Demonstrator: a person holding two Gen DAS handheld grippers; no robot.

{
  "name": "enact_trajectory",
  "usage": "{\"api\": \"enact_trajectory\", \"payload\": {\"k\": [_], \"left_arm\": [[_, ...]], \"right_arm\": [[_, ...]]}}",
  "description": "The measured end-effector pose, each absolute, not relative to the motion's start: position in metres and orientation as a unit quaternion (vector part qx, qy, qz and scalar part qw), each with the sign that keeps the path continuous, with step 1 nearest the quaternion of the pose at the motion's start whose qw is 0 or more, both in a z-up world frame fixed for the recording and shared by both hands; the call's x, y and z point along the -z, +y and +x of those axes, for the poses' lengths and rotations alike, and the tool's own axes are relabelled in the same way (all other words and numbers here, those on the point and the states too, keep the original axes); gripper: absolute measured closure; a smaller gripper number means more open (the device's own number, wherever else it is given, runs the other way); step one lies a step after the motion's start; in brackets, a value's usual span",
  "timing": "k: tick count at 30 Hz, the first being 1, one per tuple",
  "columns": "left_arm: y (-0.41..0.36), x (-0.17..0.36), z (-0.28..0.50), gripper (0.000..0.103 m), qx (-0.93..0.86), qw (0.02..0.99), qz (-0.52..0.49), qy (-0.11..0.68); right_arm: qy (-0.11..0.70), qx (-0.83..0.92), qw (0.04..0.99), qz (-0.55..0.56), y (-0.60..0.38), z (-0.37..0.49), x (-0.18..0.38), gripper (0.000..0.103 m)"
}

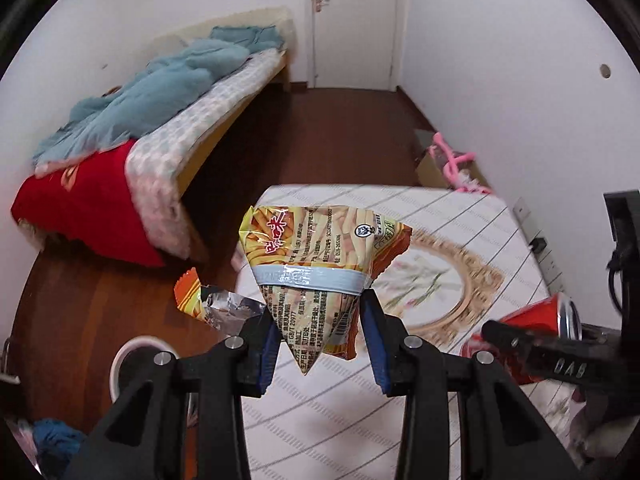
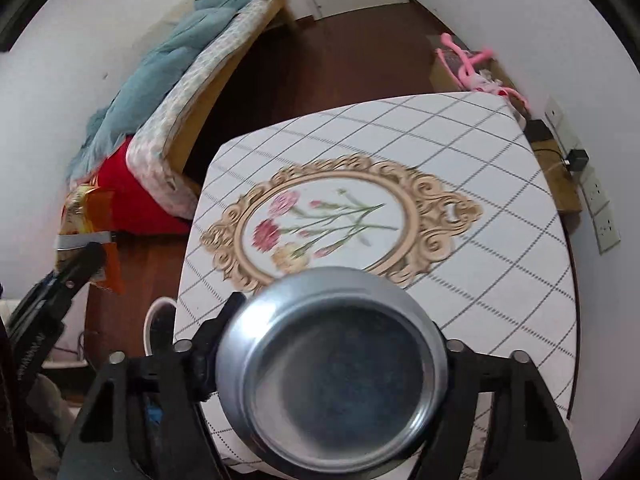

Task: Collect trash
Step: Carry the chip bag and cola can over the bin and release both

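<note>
My left gripper (image 1: 320, 316) is shut on a yellow snack bag (image 1: 312, 240) bound with grey tape, its blue pads pinching the bag's lower point above the table's near-left edge. A torn orange and silver flap (image 1: 200, 304) sticks out left of the finger. My right gripper (image 2: 332, 332) is shut on a red drink can (image 2: 332, 380), whose silver end faces the camera and fills the gap between the fingers. In the left wrist view the red can (image 1: 536, 320) shows at the right in that gripper. The right wrist view has the snack bag (image 2: 88, 208) at its left edge.
A table with a white checked cloth (image 2: 480, 160) and a flower medallion lies below both grippers. A white-rimmed bin (image 1: 136, 360) stands on the wooden floor left of the table. A bed (image 1: 132, 120) fills the left, with a door (image 1: 356, 20) behind and a cardboard box with pink toys (image 1: 448, 160) by the right wall.
</note>
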State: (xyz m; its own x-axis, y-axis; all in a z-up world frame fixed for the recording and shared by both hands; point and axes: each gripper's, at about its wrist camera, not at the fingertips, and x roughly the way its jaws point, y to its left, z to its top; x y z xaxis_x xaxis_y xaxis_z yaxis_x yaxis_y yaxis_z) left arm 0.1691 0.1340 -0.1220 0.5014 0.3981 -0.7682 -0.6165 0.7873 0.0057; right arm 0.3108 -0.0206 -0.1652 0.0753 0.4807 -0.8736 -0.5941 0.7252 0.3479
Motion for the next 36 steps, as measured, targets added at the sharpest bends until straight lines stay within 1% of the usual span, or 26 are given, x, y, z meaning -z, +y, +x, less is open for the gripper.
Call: {"api": "enact_trajectory", "payload": {"k": [4,10,14,18,21,26,31,36], "left_arm": [[0.148,0.136,0.126,0.069,-0.311,0.844,-0.157,0.408],[0.184,0.145,0.052,0.069,-0.341,0.827,-0.189,0.404],[0.227,0.151,-0.003,0.069,-0.374,0.809,-0.209,0.403],[0.277,0.171,-0.053,0.069,-0.408,0.779,-0.235,0.414],[0.313,0.195,-0.084,0.069,-0.429,0.753,-0.257,0.428],[0.363,0.236,-0.115,0.069,-0.445,0.722,-0.292,0.442],[0.408,0.281,-0.125,0.069,-0.433,0.699,-0.336,0.459],[0.435,0.318,-0.116,0.068,-0.416,0.683,-0.360,0.480]], "right_arm": [[0.578,-0.374,0.724,-0.048,-0.014,0.285,0.170,0.035],[0.569,-0.410,0.710,-0.061,0.020,0.233,0.158,0.035],[0.564,-0.449,0.689,-0.072,0.071,0.188,0.150,0.035],[0.571,-0.489,0.655,-0.085,0.142,0.139,0.162,0.035],[0.582,-0.504,0.631,-0.099,0.193,0.107,0.182,0.035],[0.606,-0.505,0.600,-0.133,0.275,0.061,0.239,0.035],[0.637,-0.488,0.574,-0.165,0.338,0.033,0.303,0.035],[0.654,-0.470,0.563,-0.188,0.372,0.023,0.354,0.035]]}}
